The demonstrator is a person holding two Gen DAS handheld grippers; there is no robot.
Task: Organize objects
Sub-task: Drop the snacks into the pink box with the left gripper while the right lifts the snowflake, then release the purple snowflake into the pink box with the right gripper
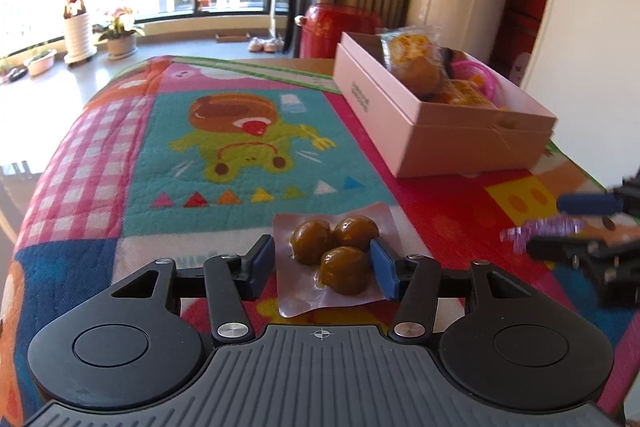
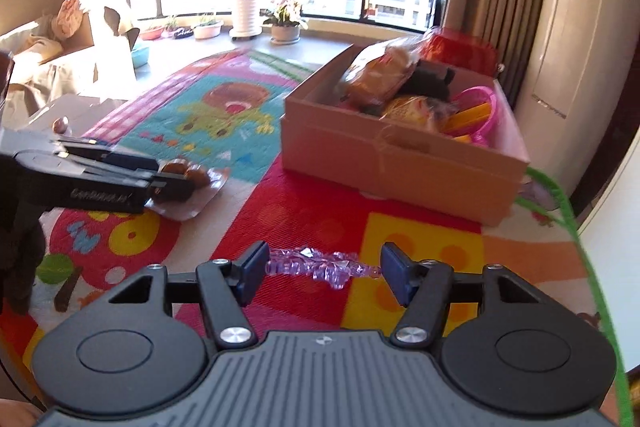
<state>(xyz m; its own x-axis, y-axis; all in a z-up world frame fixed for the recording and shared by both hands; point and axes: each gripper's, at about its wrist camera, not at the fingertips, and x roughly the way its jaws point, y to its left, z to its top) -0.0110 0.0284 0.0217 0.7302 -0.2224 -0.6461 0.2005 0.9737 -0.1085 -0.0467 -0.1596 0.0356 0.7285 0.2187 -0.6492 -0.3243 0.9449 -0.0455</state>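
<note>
A clear packet of three brown balls (image 1: 336, 255) lies on the colourful mat, between the blue pads of my left gripper (image 1: 322, 269), which is open around it. The packet also shows in the right wrist view (image 2: 192, 183). A purple crystal-like piece (image 2: 320, 267) lies between the pads of my right gripper (image 2: 324, 275), also open; it also shows at the right in the left wrist view (image 1: 540, 231). A pink cardboard box (image 1: 404, 123) at the back right holds wrapped buns, a pink plastic toy and a dark item; it also shows in the right wrist view (image 2: 396, 155).
The mat (image 1: 224, 147) covers the table and drops off at its left and far edges. A red container (image 1: 336, 27) stands behind the box. Potted plants (image 2: 284, 23) line the window sill. A sofa (image 2: 60, 47) stands at the far left.
</note>
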